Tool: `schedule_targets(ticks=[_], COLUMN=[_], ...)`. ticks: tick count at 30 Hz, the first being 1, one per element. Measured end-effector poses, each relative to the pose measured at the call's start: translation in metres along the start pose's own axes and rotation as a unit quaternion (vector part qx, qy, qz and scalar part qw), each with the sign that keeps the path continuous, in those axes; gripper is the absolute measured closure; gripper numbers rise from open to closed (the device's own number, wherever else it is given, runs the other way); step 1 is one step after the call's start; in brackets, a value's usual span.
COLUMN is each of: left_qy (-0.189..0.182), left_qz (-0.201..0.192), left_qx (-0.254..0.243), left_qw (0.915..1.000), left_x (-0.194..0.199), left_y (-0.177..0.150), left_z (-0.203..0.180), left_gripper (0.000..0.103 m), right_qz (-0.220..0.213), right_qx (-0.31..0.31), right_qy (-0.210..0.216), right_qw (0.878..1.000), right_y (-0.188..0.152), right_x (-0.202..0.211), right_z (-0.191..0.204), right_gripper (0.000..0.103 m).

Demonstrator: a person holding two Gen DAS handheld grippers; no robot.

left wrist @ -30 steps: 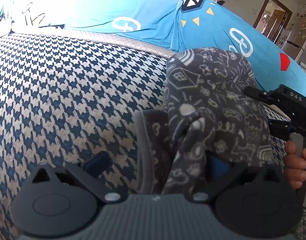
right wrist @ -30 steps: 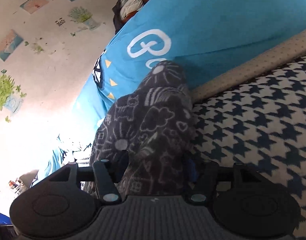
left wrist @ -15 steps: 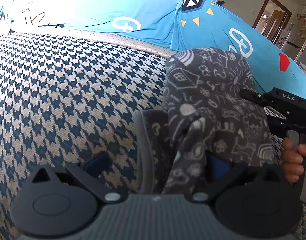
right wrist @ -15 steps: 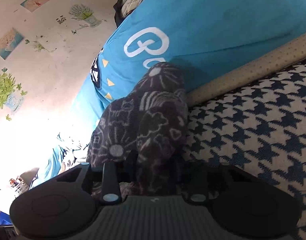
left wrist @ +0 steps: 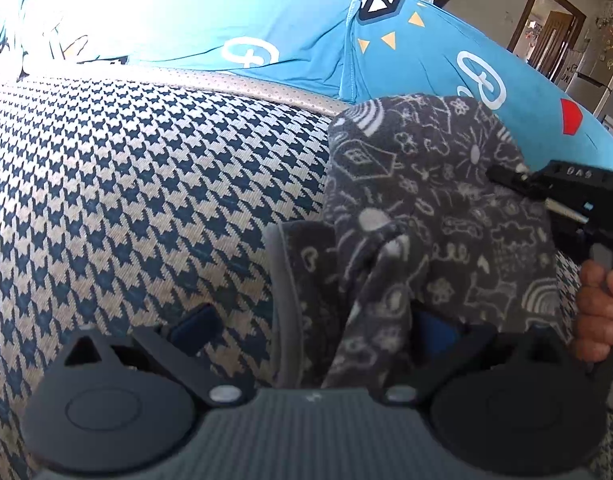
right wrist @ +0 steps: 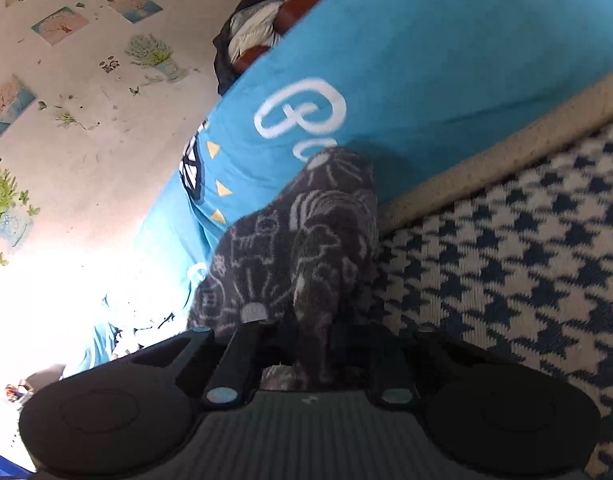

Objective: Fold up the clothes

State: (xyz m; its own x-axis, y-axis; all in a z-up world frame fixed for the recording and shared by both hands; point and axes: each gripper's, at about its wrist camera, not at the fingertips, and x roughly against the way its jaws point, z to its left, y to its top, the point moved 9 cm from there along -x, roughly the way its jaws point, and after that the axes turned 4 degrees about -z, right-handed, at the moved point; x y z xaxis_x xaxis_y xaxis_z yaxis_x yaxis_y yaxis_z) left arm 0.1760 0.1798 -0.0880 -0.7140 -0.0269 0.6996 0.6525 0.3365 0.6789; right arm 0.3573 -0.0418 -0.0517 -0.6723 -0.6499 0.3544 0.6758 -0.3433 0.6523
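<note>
A dark grey fleece garment [left wrist: 418,184] with white doodle print stands bunched up on the houndstooth seat cushion [left wrist: 126,184]. My left gripper [left wrist: 314,326] is open, its blue pads [left wrist: 194,322] far apart. A hanging fold of the garment lies between them against the right pad, with bare cushion beside the left one. My right gripper [right wrist: 314,344] is closing its jaws, and they pinch a narrow fold of the garment [right wrist: 306,240]. From the left wrist view, the right gripper [left wrist: 506,176] pokes into the garment's right side, with a hand [left wrist: 598,316] on its handle.
Blue printed back cushions [left wrist: 242,28] rise behind the seat, with a beige piping strip [right wrist: 486,164] along their base. A wall with pictures [right wrist: 58,24] and a dark bundle of clothes [right wrist: 246,36] lie beyond. A doorway [left wrist: 546,28] is at the far right.
My right gripper's jaws have drawn together onto the garment fold, and it has edged further into the garment. My left gripper has stayed still and open.
</note>
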Motion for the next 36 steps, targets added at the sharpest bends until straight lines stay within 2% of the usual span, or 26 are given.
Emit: schedule_targets(ticks=[5, 11, 15, 21, 24, 27, 29, 33, 36], left_qy=[-0.014, -0.075, -0.096, -0.11, -0.117, -0.118, -0.118, -0.111, -0.109], left_qz=[0.001, -0.003, -0.012, -0.009, -0.006, -0.005, -0.006, -0.01, -0.003], left_qx=[-0.016, -0.042, -0.056, -0.056, -0.058, -0.07, -0.078, -0.083, -0.077], left_qw=[0.9998, 0.9963, 0.9938, 0.9924, 0.9914, 0.9905, 0.99, 0.9902, 0.991], left_x=[0.006, 0.023, 0.032, 0.036, 0.038, 0.041, 0.044, 0.049, 0.049], left_y=[0.003, 0.004, 0.007, 0.008, 0.006, 0.002, -0.001, -0.004, -0.008], left_z=[-0.014, -0.043, -0.052, -0.057, -0.062, -0.067, -0.069, -0.067, -0.061], left_gripper=[0.0, 0.0, 0.0, 0.0, 0.0, 0.0, 0.0, 0.0, 0.0], right_qz=[-0.044, -0.108, -0.157, -0.226, -0.226, -0.192, -0.175, -0.182, -0.174], right_qx=[0.013, 0.013, -0.003, -0.031, -0.03, -0.057, -0.071, -0.062, -0.039], right_qy=[-0.033, -0.111, -0.185, -0.286, -0.315, -0.329, -0.347, -0.344, -0.326], right_qw=[0.998, 0.988, 0.97, 0.931, 0.921, 0.923, 0.919, 0.919, 0.928], right_y=[0.017, 0.044, 0.063, 0.077, 0.08, 0.07, 0.061, 0.055, 0.047], right_x=[0.033, 0.09, 0.141, 0.228, 0.254, 0.262, 0.268, 0.286, 0.291], right_z=[0.008, -0.011, -0.043, -0.089, -0.106, -0.128, -0.139, -0.128, -0.109], right_gripper=[0.09, 0.09, 0.09, 0.09, 0.089, 0.082, 0.078, 0.07, 0.07])
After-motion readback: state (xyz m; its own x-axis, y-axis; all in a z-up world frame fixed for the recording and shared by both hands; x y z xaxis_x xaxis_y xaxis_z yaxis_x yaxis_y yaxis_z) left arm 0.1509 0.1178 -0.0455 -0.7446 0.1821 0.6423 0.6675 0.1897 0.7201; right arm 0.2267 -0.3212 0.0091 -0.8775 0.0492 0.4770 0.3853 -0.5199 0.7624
